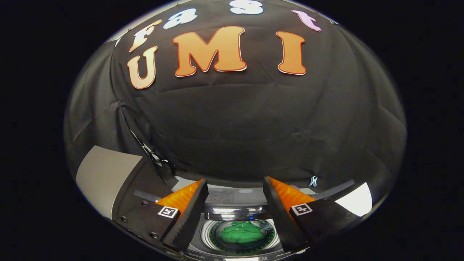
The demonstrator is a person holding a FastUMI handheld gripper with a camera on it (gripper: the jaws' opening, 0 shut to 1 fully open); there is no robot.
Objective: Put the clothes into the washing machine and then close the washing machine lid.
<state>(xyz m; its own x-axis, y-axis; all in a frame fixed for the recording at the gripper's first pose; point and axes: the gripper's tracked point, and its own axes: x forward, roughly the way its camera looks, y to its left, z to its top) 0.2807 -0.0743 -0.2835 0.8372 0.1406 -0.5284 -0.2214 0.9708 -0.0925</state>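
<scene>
The gripper [235, 192] has two wedge-shaped fingers [188, 214] with ribbed, toothed inner faces, set apart with nothing between them. Each finger's dark mount carries a small square black-and-white marker [169, 211]. Round screw heads [155, 235] dot the left mount.

A green garment [242, 232] lies in the silver-rimmed washing machine [232, 213], beside a grey panel [105, 177].
</scene>
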